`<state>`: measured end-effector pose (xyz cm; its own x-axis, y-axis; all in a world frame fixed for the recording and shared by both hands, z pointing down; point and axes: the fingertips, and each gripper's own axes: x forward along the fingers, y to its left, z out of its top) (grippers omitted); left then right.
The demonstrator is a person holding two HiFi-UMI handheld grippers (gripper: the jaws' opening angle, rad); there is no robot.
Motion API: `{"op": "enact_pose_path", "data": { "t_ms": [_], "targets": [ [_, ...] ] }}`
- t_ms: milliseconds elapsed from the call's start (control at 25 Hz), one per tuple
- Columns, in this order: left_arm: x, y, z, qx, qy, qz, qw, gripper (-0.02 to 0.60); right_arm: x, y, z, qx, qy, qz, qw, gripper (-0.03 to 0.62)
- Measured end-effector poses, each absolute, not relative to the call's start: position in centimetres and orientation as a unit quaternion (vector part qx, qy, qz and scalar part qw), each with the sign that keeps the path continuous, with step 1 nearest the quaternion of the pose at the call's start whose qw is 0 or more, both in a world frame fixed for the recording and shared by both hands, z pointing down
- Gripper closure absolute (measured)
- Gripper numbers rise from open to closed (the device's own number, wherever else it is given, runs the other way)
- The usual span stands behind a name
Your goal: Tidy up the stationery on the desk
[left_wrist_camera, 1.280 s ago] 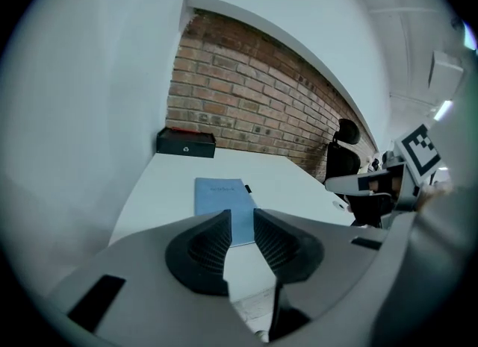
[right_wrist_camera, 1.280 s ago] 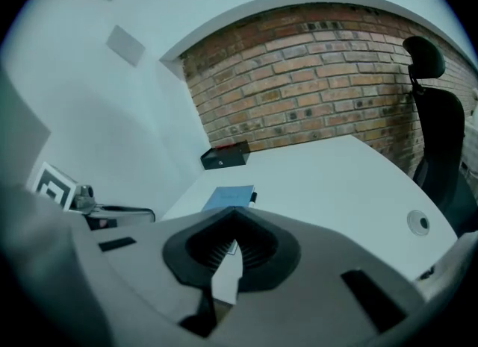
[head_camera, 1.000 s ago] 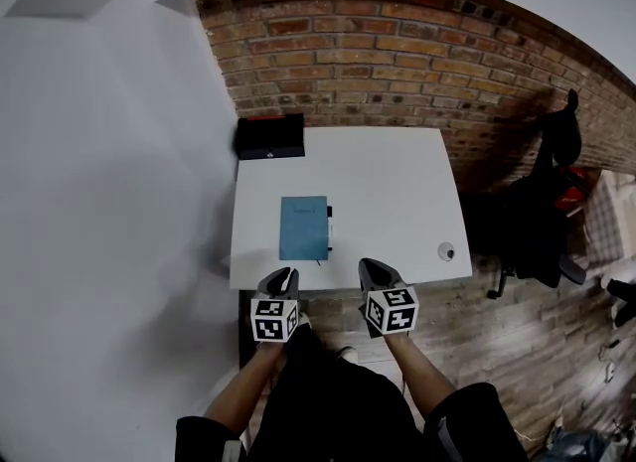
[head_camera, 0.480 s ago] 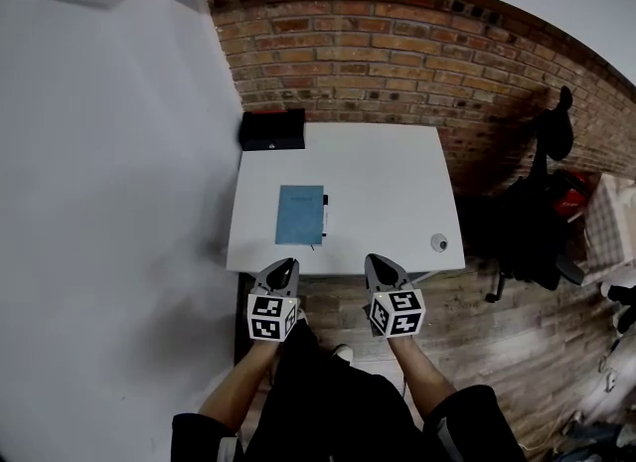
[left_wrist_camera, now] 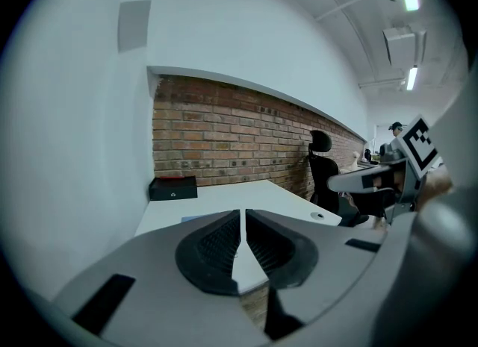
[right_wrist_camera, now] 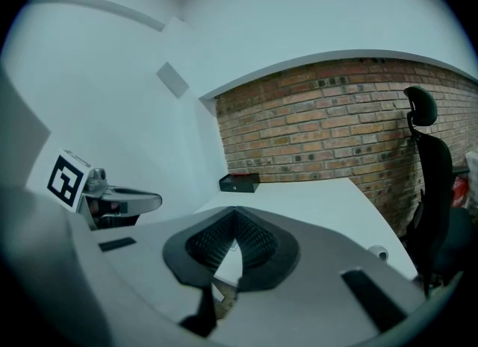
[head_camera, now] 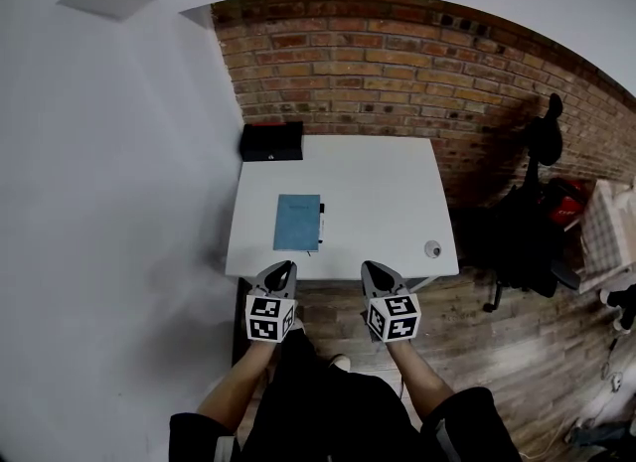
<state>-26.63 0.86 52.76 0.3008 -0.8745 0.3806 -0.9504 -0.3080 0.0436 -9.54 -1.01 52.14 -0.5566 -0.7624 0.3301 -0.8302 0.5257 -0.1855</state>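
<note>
Blue rectangular notebook (head_camera: 297,222), slim black pen (head_camera: 321,224) squared alongside, on white table (head_camera: 388,177). Left claw (head_camera: 285,269), just closing, and right claw (head_camera: 371,269) both clenched empty, seemingly parked off its edge.

Counted:
- 1 white rectangular desk (head_camera: 378,187)
- 1 flat teal-blue notebook (head_camera: 297,223)
- 1 thin black pen (head_camera: 321,224)
- 1 black rectangular box with a red edge (head_camera: 271,142)
- 1 small round grey disc (head_camera: 432,248)
- 1 black office chair (head_camera: 527,236)

Head camera looks steeply down from above the surface (head_camera: 378,182). Cameras on the left hand-held gripper (head_camera: 284,267) and right hand-held gripper (head_camera: 370,267) look across it at the brick wall (head_camera: 397,73); all share the black box (head_camera: 271,141).
</note>
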Motion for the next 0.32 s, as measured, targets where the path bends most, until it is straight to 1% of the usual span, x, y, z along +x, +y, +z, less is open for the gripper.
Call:
{"op": "enact_pose_path", "data": {
  "t_ms": [320],
  "targets": [
    [-26.93,1.08,52.4,0.795,-0.575,0.14,0.137,0.548,-10.39,-0.84,51.73,0.454,-0.869,0.165,0.107,0.572]
  ]
}}
